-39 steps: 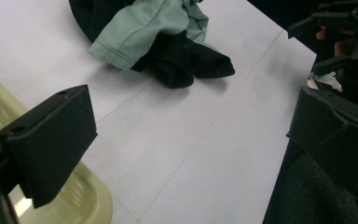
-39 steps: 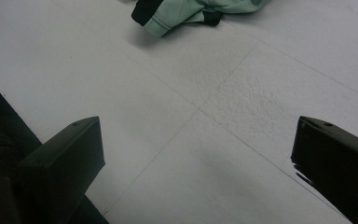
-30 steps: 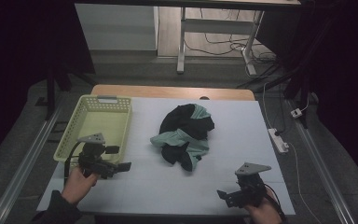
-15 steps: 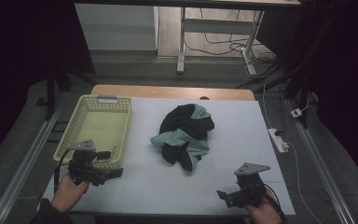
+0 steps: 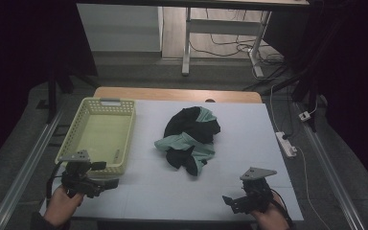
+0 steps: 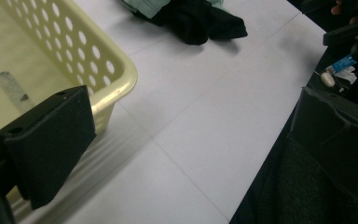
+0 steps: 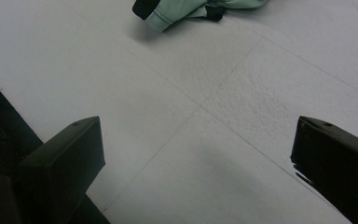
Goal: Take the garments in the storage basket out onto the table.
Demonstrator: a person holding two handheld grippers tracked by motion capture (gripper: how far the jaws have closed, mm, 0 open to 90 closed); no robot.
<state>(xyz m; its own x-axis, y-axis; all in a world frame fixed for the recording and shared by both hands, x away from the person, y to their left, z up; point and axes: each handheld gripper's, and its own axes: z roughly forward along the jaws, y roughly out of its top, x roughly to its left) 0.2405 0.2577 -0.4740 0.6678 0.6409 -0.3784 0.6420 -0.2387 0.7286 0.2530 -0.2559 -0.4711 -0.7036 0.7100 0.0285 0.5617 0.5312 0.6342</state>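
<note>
From the high view, I see my left gripper (image 5: 106, 182) low at the near left of the table (image 5: 249, 139), just beside the near end of the yellow basket (image 5: 76, 129). My right gripper (image 5: 231, 201) sits at the near right edge. The pile of clothes (image 5: 189, 139), black and light green, lies in the middle, well apart from both. I think the cloth could slip or drag if I pinch just one loose bit. The table top is white and flat. The room around it is dark, with cables and a power strip (image 5: 286, 144) on the floor.

In the left gripper view, my jaws are wide open and hold nothing. One jaw is very near the basket (image 6: 112, 70) corner. I think I could bump it and push it away. The clothes (image 6: 200, 23) are far off at the top.

In the right gripper view, my jaws are wide open and empty too, over the bare white table (image 7: 242, 107). A green sleeve end (image 7: 168, 14) shows at the top.
</note>
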